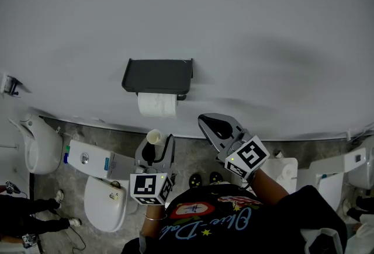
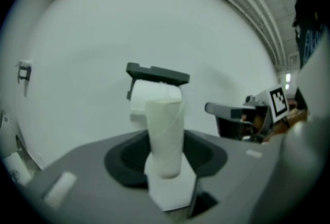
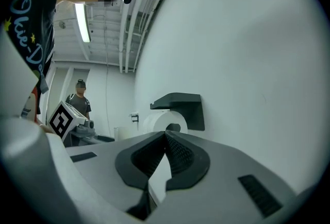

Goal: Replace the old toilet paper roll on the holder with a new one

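A black holder [image 1: 158, 76] with a shelf top hangs on the grey wall, and a white toilet paper roll [image 1: 157, 104] sits on its bar. My left gripper [image 1: 155, 143] is shut on a pale, bare paper tube [image 1: 153, 136], which stands upright between the jaws [image 2: 164, 130]. It is a little below and in front of the holder [image 2: 157, 73]. My right gripper [image 1: 203, 120] is shut with nothing in it, to the right of the roll and level with it. In the right gripper view its closed tips [image 3: 166, 136] point at the roll's end [image 3: 164, 122].
Below the wall, a white toilet [image 1: 102, 200] stands left of my body and a urinal [image 1: 41, 145] further left. More white fixtures [image 1: 327, 177] stand at the right. A person's legs [image 1: 29, 223] show at the far left. A small metal hook [image 1: 10, 84] is on the wall.
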The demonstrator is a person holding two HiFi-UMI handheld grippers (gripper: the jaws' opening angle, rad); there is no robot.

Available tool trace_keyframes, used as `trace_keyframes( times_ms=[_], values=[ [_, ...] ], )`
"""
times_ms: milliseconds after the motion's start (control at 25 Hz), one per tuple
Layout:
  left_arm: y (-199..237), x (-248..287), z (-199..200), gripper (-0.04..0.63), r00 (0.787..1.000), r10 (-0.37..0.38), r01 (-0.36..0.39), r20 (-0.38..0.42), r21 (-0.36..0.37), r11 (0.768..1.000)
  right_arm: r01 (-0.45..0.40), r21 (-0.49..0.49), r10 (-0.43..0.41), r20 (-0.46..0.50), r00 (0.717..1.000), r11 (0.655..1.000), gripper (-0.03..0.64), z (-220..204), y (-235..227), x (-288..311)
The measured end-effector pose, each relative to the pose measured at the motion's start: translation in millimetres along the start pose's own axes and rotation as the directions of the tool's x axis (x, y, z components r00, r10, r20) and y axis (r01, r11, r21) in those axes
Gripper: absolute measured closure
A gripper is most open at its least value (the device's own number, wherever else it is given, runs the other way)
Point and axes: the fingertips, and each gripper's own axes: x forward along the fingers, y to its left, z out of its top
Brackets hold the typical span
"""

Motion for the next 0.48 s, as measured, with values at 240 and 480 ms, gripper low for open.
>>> trace_keyframes(
  times_ms=[240, 480],
  values=[
    [-2.1, -2.4, 1.2, 0.407, 1.000, 0.004, -0.004, -0.001, 0.004, 1.000, 0.016, 0.010, -0.016, -0.009, 1.000, 1.000, 0.603, 0.8, -4.3, -4.7],
    [-4.5, -2.8, 1.9, 0.407, 1.000, -0.008, 0.008, -0.004, 0.008, 1.000, 0.068, -0.026, -0.068, -0.021, 0.997, 0.997, 0.603, -1.1, -12.0, -4.0]
  ],
)
